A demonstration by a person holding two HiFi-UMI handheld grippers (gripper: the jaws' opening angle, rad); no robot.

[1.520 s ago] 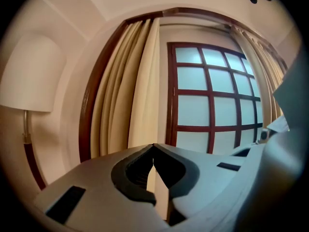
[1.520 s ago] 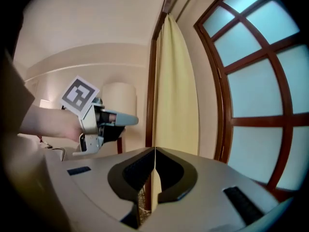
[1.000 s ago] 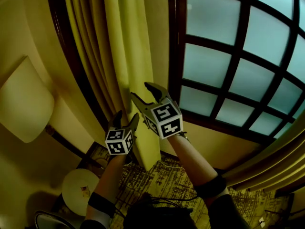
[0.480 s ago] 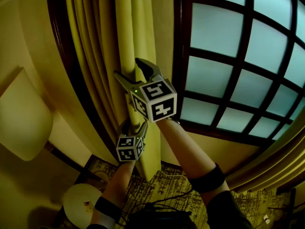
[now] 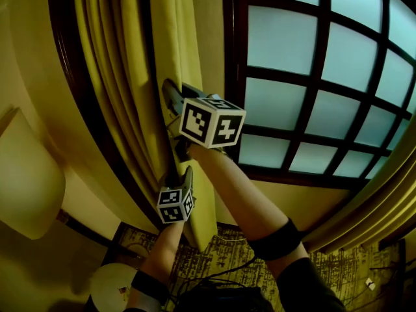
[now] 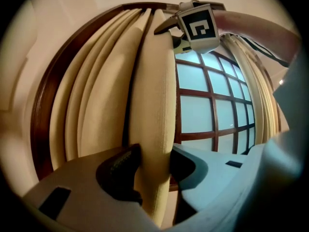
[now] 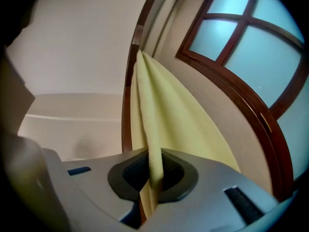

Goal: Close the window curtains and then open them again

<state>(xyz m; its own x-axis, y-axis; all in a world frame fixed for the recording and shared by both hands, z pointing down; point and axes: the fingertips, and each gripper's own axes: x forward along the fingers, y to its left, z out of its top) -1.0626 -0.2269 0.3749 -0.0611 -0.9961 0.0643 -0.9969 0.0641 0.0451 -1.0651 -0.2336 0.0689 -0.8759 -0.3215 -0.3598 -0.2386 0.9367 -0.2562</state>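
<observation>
The yellow curtain [image 5: 175, 51] hangs gathered at the left of the dark-framed window [image 5: 312, 77]. My right gripper [image 5: 170, 91] is raised on the curtain's inner edge. Its jaws have just been closing and are shut, with a thin fold of the curtain [image 7: 159, 110] pinched between the pads [image 7: 137, 170]. Lower down, my left gripper [image 5: 179, 174] has also just been closing. Its jaws squeeze a thick fold of the curtain [image 6: 157, 95] from both sides at the left gripper [image 6: 153, 166]. The right gripper's marker cube [image 6: 198, 28] shows above in the left gripper view.
A second gathered curtain [image 5: 364, 207] hangs at the window's right. A pale lampshade [image 5: 23, 187] sticks out from the wall at the left. Below are a small round table [image 5: 114, 285] and a patterned carpet [image 5: 221, 252].
My right gripper rose along the curtain's edge, rolled, and closed on the fabric. The left gripper shifted slightly and closed on the fold lower down.
</observation>
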